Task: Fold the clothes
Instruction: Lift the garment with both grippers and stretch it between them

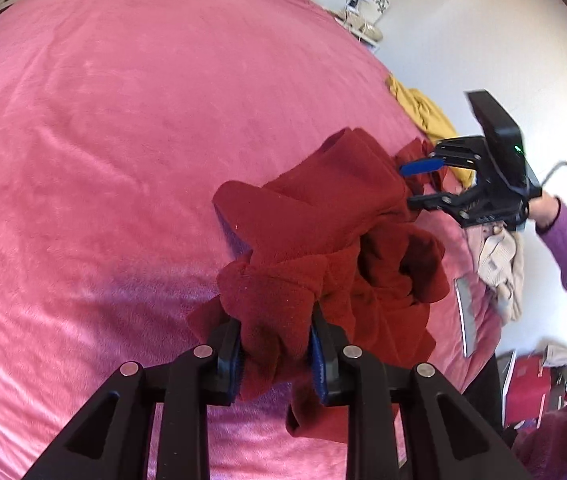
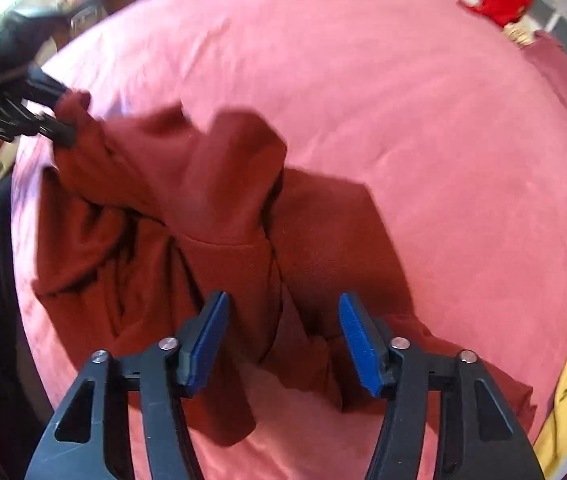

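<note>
Between the blue pads of the left tongs (image 1: 275, 354) sits a thick bunch of the dark red garment (image 1: 323, 248), clamped tight, and that end is lifted off the pink bed (image 1: 95, 152). From that grip the cloth runs away to the far right in a crumpled band, toward the right tongs (image 1: 423, 184). Seen from the right wrist, the right tongs (image 2: 283, 336) stand wide apart and hold nothing; red cloth lies between and under the pads, sagging onto the bed.

So the garment's long axis lies roughly from one pair of tongs to the other, and the right tongs are already on top of the free end. My judgement is that the next move turns on the right tongs closing on a real edge or hem, not a loose fold in the middle, which the blur leaves hard to pick out.

Farther right, a yellow garment (image 1: 427, 116) and a cream garment (image 1: 499, 264) lie at the bed's edge.
</note>
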`<move>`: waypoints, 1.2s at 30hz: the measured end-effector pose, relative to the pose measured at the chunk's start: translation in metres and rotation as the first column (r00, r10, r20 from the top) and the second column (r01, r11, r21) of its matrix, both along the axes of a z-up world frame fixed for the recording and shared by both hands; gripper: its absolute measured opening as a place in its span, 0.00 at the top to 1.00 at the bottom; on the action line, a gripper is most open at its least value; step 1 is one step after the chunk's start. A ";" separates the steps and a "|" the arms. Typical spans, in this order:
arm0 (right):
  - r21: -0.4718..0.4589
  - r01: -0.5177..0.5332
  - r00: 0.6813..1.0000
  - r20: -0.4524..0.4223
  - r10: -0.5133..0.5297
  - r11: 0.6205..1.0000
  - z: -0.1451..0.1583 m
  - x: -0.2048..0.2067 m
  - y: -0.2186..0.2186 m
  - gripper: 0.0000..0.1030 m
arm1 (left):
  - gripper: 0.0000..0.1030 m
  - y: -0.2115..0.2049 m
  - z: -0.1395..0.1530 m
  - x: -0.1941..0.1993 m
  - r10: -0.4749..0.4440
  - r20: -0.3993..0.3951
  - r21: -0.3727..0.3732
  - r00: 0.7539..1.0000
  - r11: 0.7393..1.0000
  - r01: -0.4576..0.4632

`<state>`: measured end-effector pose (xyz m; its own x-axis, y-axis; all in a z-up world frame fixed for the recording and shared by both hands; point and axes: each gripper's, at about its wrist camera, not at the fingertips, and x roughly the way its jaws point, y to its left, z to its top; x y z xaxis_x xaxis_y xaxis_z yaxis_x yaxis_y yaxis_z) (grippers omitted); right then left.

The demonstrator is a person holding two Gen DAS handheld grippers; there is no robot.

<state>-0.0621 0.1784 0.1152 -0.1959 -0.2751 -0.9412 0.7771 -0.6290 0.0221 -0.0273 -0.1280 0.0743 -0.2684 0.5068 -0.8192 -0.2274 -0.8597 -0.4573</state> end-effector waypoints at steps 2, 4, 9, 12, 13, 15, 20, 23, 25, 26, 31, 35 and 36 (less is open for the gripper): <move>-0.003 0.024 1.000 0.016 -0.024 1.000 -0.004 0.001 0.001 0.83 | 0.76 0.000 -0.003 0.002 0.022 -0.030 -0.002 0.999 1.000 -0.022; -0.007 0.049 0.998 0.033 -0.049 0.999 -0.008 0.003 0.003 0.88 | 0.81 -0.008 -0.002 0.008 0.066 -0.053 0.037 0.996 0.997 -0.064; -0.029 0.118 0.992 0.048 -0.117 0.993 -0.006 0.007 0.010 0.91 | 0.87 -0.014 0.015 0.017 0.150 -0.115 0.063 0.982 0.988 -0.144; -0.114 0.186 0.980 -0.044 -0.192 0.976 0.044 0.015 0.026 0.91 | 0.87 -0.012 0.046 0.018 0.184 -0.197 0.075 0.963 0.982 -0.172; -0.144 0.207 0.973 -0.074 -0.219 0.968 0.060 0.017 0.031 0.92 | 0.87 -0.010 0.057 0.019 0.191 -0.228 0.078 0.955 0.981 -0.178; -0.204 0.244 0.953 -0.129 -0.273 0.948 0.093 0.022 0.042 0.92 | 0.87 -0.009 0.084 0.019 0.202 -0.291 0.086 0.935 0.979 -0.185; -0.362 0.267 0.890 -0.263 -0.373 0.893 0.186 0.043 0.059 0.93 | 0.88 -0.011 0.176 0.024 0.223 -0.466 0.125 0.856 0.975 -0.186; -0.468 0.228 0.838 -0.353 -0.417 0.854 0.255 0.077 0.053 0.93 | 0.88 -0.011 0.236 0.039 0.216 -0.564 0.138 0.797 0.976 -0.167; -0.518 0.197 0.816 -0.384 -0.431 0.833 0.279 0.095 0.034 0.93 | 0.88 -0.011 0.275 0.056 0.214 -0.628 0.156 0.748 0.976 -0.149; -0.537 0.179 0.801 -0.407 -0.439 0.824 0.294 0.109 0.018 0.93 | 0.88 -0.010 0.291 0.065 0.207 -0.654 0.156 0.728 0.978 -0.138; -0.619 0.078 0.710 -0.516 -0.480 0.781 0.375 0.176 -0.007 0.93 | 0.87 -0.002 0.367 0.125 0.152 -0.776 0.124 0.612 0.988 -0.088; -0.660 0.005 0.652 -0.568 -0.503 0.752 0.423 0.236 0.001 0.93 | 0.87 -0.002 0.414 0.172 0.118 -0.833 0.102 0.541 0.993 -0.061; -0.665 -0.010 0.641 -0.578 -0.506 0.747 0.432 0.248 0.002 0.93 | 0.87 -0.002 0.421 0.181 0.114 -0.841 0.095 0.529 0.994 -0.062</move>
<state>0.1857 0.1800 0.5472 -0.8455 -0.5127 -0.1493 0.5210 -0.8533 -0.0203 0.1535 -0.1305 0.4954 -0.8667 0.4714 -0.1628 -0.4538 -0.8809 -0.1345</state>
